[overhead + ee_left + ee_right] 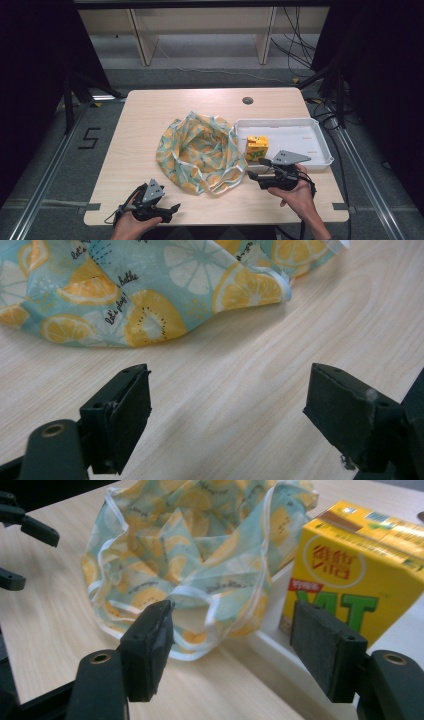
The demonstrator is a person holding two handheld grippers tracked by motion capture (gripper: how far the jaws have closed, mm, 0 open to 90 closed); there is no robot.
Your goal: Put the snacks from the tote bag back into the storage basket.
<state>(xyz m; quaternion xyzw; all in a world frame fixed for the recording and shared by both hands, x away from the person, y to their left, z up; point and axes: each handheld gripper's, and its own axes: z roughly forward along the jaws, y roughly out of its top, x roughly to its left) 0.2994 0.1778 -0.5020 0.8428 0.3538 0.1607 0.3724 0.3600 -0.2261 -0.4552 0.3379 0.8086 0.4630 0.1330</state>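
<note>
Hovering low over the near right part of the table, the right gripper (261, 169) has its jaws spread wide with nothing between them; they point at the fruit-print bag's (200, 150) white-edged handle and the yellow drink carton (256, 148). That carton stands upright in the near left corner of the white tray (320, 142), just beside the bag. Near the front edge, the left gripper (170, 210) is also open and empty over bare wood. The pale wooden table (150, 115) stands on grey floor, with shelving and cables behind.
</note>
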